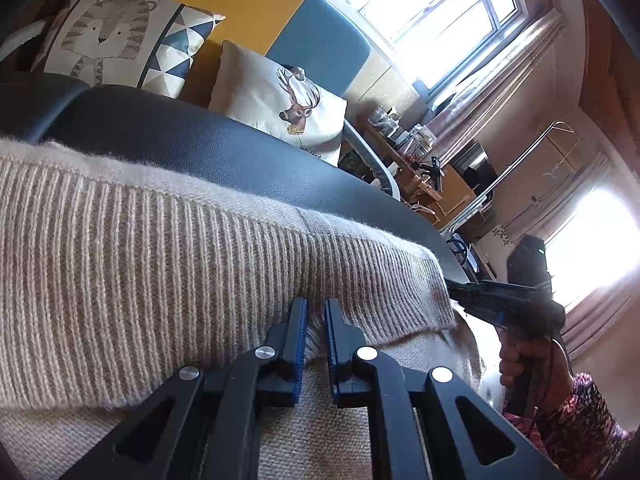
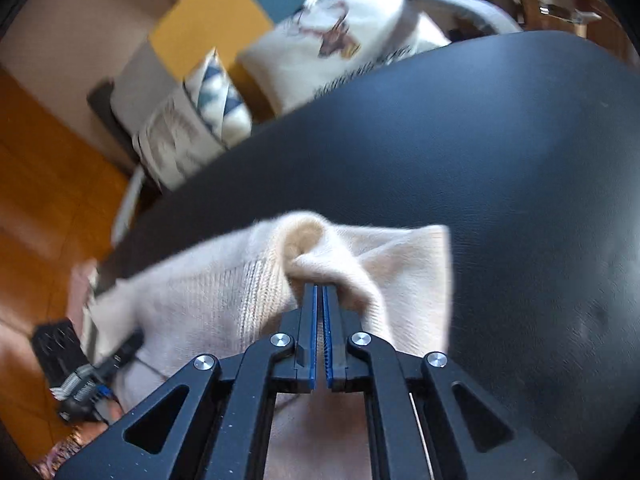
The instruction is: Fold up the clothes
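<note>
Nearest the lens in the left wrist view, the left gripper [image 1: 316,306] has its blue-padded jaws drawn close with a narrow gap, pinching a fold of the beige knit sweater [image 1: 160,248] just below its ribbed hem; the sweater lies draped over the black table [image 1: 224,148], the hem running along the far edge; the right gripper [image 1: 460,286] enters from the right, touching the hem's corner, with the person's right hand [image 1: 528,364] on its grip. In the right wrist view, the right gripper [image 2: 319,286] has its jaws nearly closed, clamping a bunched peak of the sweater [image 2: 208,292]; the cloth rises to the pads and falls away on both sides over the table [image 2: 500,160]. Beyond the table: a tiger-print cushion [image 1: 116,36] and a deer-print cushion [image 1: 280,100], side by side against yellow and blue panels; the view is blurred.
</note>
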{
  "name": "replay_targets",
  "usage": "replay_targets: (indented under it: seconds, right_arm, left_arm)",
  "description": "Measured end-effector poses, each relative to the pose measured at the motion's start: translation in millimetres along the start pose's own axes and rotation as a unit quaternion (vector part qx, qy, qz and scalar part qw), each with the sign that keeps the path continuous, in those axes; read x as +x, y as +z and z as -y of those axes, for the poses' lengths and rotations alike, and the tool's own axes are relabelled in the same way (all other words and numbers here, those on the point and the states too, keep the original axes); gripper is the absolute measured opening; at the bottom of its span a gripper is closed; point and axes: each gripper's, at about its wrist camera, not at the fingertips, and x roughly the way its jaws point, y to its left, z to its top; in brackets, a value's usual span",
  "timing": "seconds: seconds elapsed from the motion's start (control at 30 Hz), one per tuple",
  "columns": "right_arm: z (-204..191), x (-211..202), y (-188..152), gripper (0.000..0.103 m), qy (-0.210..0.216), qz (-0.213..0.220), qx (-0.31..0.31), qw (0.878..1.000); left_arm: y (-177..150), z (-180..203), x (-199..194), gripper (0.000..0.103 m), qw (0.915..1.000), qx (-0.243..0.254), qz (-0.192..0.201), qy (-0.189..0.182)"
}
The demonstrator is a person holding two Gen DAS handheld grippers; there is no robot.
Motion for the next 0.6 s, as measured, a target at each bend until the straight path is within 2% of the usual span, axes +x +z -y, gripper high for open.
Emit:
replay_targets:
  seconds: [0.07, 0.2, 0.3, 0.4, 0.5, 0.6]
  right_arm:
    - [-2, 15, 5, 0.002, 0.002, -0.004, -0.004, 1.0]
    - [13, 27, 18, 0.002, -0.005, 0.033, 0.036, 0.999]
    - [32, 28, 19, 0.0, 0.0, 0.052, 0.084, 0.995]
    - [40, 21, 13, 0.0, 0.006, 0.063, 0.094, 0.994]
    - [50, 8, 4, 0.003, 0.036, 0.076, 0.115, 0.99]
    - [41, 11, 3, 0.004, 0.054, 0.069, 0.097, 0.991]
  left_arm:
    - [0, 0, 0, 0.008, 1.0, 0.0, 0.001, 0.0]
    - [-1, -1, 0, 0.008, 1.0, 0.0, 0.0, -0.001]
    - [-1, -2, 0, 0.008, 1.0, -0.003, 0.0, -0.004]
    - [0, -3, 0, 0.008, 1.0, -0.005, 0.0, -0.008]
    - [0, -4, 1, 0.008, 1.0, -0.005, 0.001, -0.008]
    - [0, -4, 1, 0.008, 0.9999, -0.005, 0.001, -0.009]
